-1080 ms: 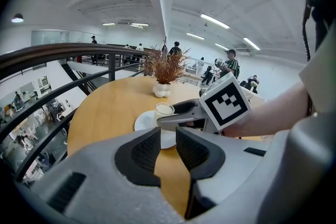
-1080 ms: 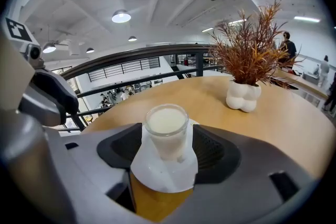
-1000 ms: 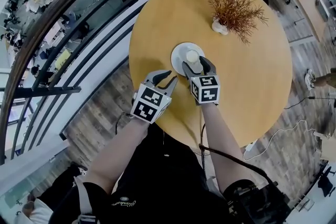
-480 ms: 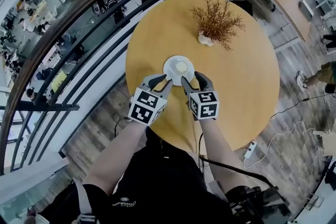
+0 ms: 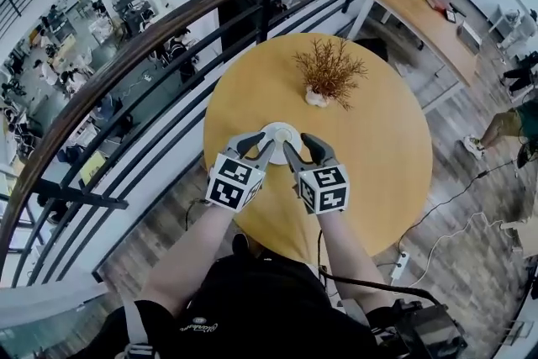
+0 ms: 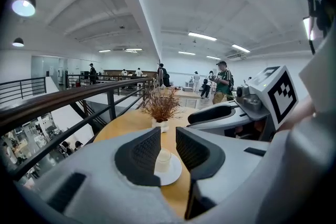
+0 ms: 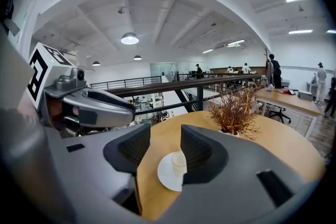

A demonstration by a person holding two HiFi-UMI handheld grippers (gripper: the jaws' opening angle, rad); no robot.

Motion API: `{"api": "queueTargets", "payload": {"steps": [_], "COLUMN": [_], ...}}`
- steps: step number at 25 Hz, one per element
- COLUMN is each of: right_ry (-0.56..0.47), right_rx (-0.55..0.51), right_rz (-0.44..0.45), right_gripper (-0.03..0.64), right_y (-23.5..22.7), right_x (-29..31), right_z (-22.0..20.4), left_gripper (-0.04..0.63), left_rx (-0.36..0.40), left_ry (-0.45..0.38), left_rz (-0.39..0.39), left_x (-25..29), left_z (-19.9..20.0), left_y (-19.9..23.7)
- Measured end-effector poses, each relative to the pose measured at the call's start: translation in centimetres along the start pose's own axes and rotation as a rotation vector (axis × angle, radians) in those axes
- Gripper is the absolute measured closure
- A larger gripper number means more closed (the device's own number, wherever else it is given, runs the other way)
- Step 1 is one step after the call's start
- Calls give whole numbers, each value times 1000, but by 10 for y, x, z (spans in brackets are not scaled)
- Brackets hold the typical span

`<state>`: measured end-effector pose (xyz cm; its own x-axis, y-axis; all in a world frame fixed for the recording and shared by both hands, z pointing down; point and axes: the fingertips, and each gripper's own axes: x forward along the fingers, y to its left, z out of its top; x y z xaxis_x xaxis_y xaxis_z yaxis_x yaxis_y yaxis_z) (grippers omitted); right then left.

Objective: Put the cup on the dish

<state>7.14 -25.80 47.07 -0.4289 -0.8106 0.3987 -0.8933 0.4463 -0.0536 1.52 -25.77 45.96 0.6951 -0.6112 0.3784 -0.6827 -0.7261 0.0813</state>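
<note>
Fingers of the left gripper stand apart with a narrow gap and grip nothing. Those of the right gripper are also apart, have just been closing, and have nothing between them.

Through each gap, well beyond the tips, shows one pale cup standing upright on one white dish. The right gripper view has the same cup partly behind its right-hand finger, on the dish.

In the head view the cup and dish sit on the near-left part of one round wooden tabletop, at the centre of the frame. One dried reddish plant in a small white pot stands further up the frame, apart from the dish.

Two grippers are in that view, side by side just below the dish: the left gripper and the right gripper. Each carries one marker cube, at and. Their tips angle inward toward the dish and touch neither it nor the cup.

Two bare forearms rise from the lower centre of the frame to the grippers. Both grippers point forward and slightly down. A dark railing curves round the tabletop's left side.
</note>
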Motion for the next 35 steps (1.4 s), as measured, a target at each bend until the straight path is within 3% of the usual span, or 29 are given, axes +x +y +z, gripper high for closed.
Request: {"api": "queueTargets", "payload": {"steps": [10, 35], "right_ry": [-102, -119], "right_rx": [-43, -77], "right_rz": [11, 7], "right_gripper": [506, 512], "right_y": [17, 19], "right_x": [-29, -41], "right_z": [47, 57], "left_gripper": [503, 503], "left_rx": [46, 58], "left_ry": [-74, -97], "left_rz": [19, 15], "left_x": [-24, -32], "left_z": [38, 49], "left_y": [-5, -11]}}
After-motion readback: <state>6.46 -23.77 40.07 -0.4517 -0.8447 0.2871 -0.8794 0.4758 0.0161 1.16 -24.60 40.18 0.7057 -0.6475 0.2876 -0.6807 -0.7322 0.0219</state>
